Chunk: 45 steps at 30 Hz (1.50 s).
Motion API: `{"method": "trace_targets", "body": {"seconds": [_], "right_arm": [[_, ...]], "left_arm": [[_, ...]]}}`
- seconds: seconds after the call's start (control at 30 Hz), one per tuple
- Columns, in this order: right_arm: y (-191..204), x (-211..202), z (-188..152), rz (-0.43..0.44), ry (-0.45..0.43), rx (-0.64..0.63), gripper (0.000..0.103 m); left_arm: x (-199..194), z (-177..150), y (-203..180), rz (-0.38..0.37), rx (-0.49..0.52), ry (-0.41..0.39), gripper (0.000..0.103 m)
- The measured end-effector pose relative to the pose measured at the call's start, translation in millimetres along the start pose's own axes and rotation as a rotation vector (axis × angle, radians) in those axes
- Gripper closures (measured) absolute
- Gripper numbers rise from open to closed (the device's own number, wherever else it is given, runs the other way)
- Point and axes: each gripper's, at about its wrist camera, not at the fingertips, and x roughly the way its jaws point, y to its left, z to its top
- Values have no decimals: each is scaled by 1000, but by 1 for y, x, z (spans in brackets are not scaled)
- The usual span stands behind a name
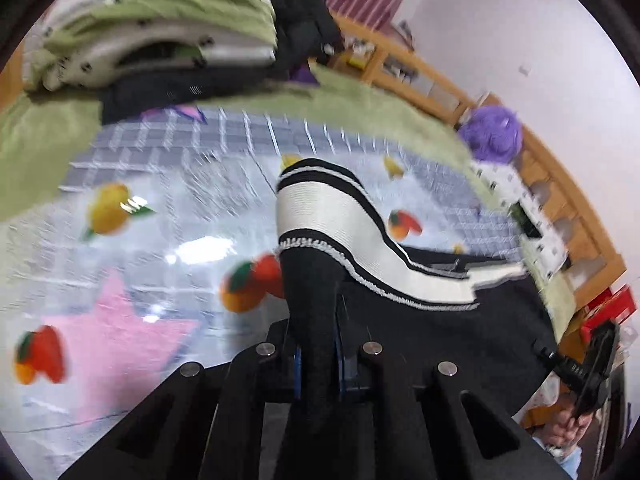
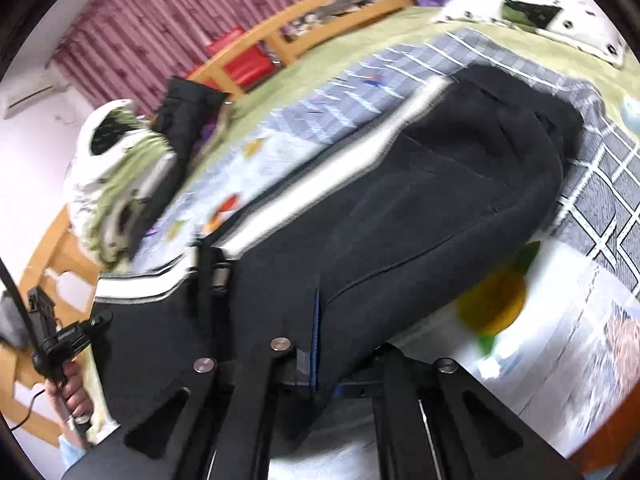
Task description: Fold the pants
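Black pants (image 2: 420, 208) with a white side stripe (image 1: 320, 208) lie stretched over the fruit-print bed cover. My left gripper (image 1: 318, 344) is shut on a fold of the black cloth, which rises between the fingers up to the white striped band. My right gripper (image 2: 320, 344) is shut on the pants' black edge, lifted a little above the bed. The right gripper also shows in the left wrist view (image 1: 588, 368) at the far right. The left gripper also shows in the right wrist view (image 2: 56, 340) at the far left. Both views are motion-blurred.
A pile of green and white bedding (image 1: 160, 32) with dark clothes (image 1: 304, 28) sits at the bed's far end. A purple plush (image 1: 492, 136) and a spotted pillow (image 2: 532, 16) lie by the wooden bed frame (image 1: 568, 200). A pink star (image 1: 116, 344) marks the cover.
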Motion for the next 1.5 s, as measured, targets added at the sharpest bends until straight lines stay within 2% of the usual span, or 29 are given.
{"method": "trace_targets", "body": {"seconds": [0.1,0.17,0.23,0.27,0.33,0.37,0.43,0.5,0.57,0.63,0.67,0.77,0.87,0.93,0.97,1.0,1.07,1.1,1.13,1.17,1.2,1.3,1.4,1.5], "right_arm": [[45,-2,-21,38,34,-88,98],[70,9,-45,107,92,-111,98],[88,25,-68,154,156,-120,98],[98,34,-85,145,171,-146,98],[104,45,-103,113,185,-172,97],[103,51,-111,88,201,-179,90],[93,59,-121,60,231,-196,88],[79,49,-121,96,248,-180,74],[68,31,-114,75,254,-162,64],[53,2,-104,67,147,-155,53],[48,-7,-99,50,107,-146,43],[21,-15,-74,2,19,-64,41],[-12,6,-55,8,16,82,41],[-26,25,-46,8,29,149,45],[-29,36,-40,20,33,171,67],[-29,42,-35,17,32,169,76],[-14,46,-20,-34,16,38,87],[-12,37,-13,1,-25,1,87],[-17,29,-6,58,-53,25,87],[-24,29,-3,83,-44,66,84],[-25,34,-1,46,-2,64,77],[-20,54,-9,-81,141,-39,71],[-10,34,-25,-144,140,-158,70],[22,2,-39,-240,98,-306,70]], "left_arm": [[-35,-3,21,131,33,-18,91],[-49,-14,42,230,44,-8,91],[-53,-27,64,294,42,8,91],[-52,-34,76,323,29,12,90],[-46,-46,96,329,-14,12,89],[-44,-50,101,330,-24,6,85],[-42,-58,104,393,-31,-9,73],[-41,-64,100,456,-16,4,54],[-47,-71,95,461,8,-2,47],[-58,-81,95,466,17,-15,39],[-63,-87,96,465,10,-22,36],[-78,-105,103,407,-51,-24,35],[-88,-128,112,395,-117,-22,35],[-93,-143,118,396,-156,-16,35],[-95,-150,121,392,-174,-13,35],[-97,-158,124,381,-198,-11,35],[-101,-171,126,357,-228,-13,35],[-103,-178,127,344,-243,-18,34],[-104,-184,127,338,-254,-24,33],[-104,-188,126,336,-265,-34,33],[-104,-191,126,338,-273,-48,32],[-95,-196,120,385,-254,-58,30],[-94,-194,115,407,-231,-41,30],[-103,-193,122,333,-302,-52,30]]}}
